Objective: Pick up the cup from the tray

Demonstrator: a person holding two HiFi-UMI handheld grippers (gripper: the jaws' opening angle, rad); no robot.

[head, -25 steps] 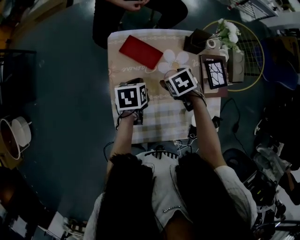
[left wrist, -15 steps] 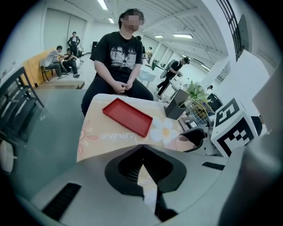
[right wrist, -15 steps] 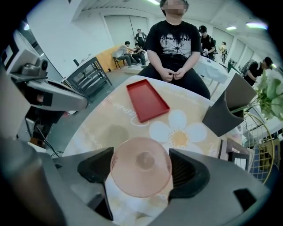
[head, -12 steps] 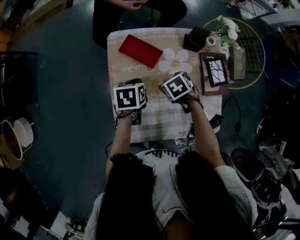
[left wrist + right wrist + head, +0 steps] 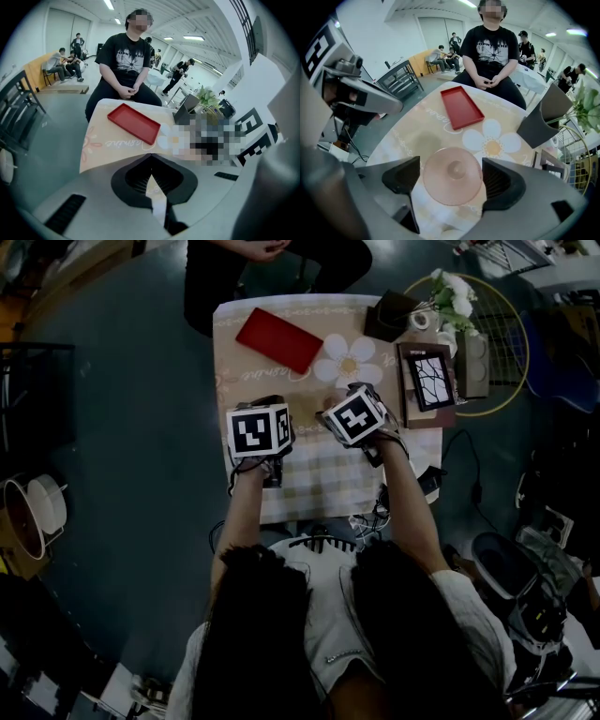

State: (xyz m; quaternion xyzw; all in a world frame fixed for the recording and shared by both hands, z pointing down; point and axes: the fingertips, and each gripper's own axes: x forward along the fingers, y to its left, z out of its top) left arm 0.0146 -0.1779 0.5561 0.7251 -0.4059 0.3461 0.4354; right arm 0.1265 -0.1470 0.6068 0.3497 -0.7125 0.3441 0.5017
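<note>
While the right gripper hangs over the near part of the table, its jaws are clamped on opposite sides of a translucent pink cup, whose round end faces that gripper's camera. The cup is off the red tray, which lies well apart at the table's far end, before a seated person. The left gripper is clenched, jaw tips meeting, nothing between them.

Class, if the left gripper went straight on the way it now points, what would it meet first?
Probably the empty red rectangular plastic tray, lying on the floral tablecloth straight ahead of the left gripper, jaws shut. Depth is unclear, so it might brush the cloth first.
</note>
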